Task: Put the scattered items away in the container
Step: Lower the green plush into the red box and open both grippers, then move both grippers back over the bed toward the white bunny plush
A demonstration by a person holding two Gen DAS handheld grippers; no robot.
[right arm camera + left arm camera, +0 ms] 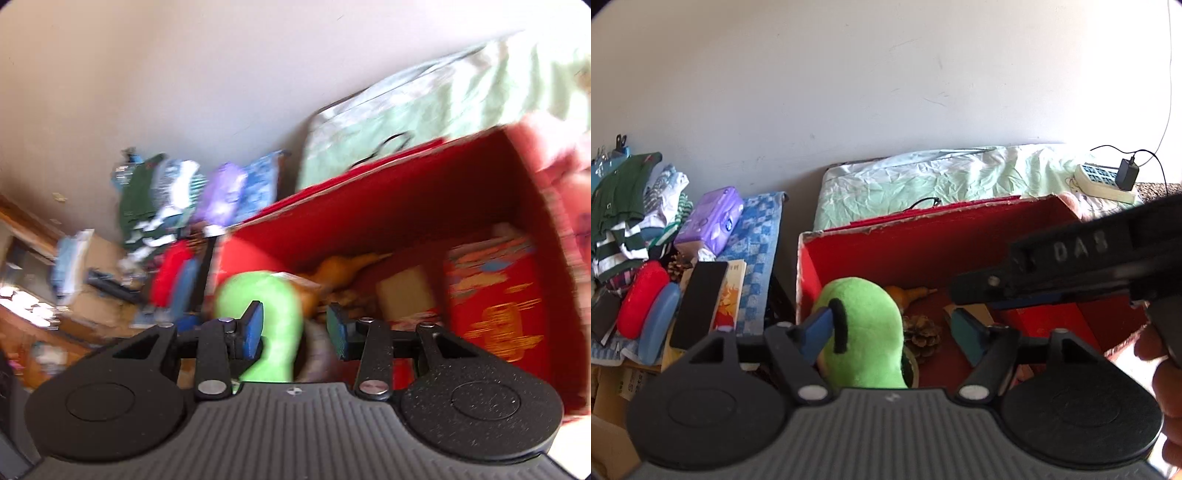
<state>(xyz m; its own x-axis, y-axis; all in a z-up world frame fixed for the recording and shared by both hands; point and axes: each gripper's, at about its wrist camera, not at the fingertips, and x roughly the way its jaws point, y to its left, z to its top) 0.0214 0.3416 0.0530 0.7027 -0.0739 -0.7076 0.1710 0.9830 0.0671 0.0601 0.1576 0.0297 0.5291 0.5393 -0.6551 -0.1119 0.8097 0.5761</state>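
Observation:
A red cardboard box [923,236] stands open in front of me. A green plush toy [864,332] sits at its near left corner, beside a pine cone [921,336] and a yellow toy [908,295]. My left gripper [892,334] is open around the plush; the blue left pad [816,332] touches it and the right pad stands apart. The black body of the right gripper [1071,258] crosses above the box from the right, held by a hand [1160,369]. In the blurred right wrist view, the right gripper [295,330] is open over the box [406,195], with the plush [273,314] just beyond its fingers.
Left of the box lie a red pouch [642,299], a blue case [659,325], a black flat item [698,304], a book [729,295], a purple tissue pack [711,218] and folded clothes [624,199]. Behind are a green sheet [942,177] and a power strip [1104,181].

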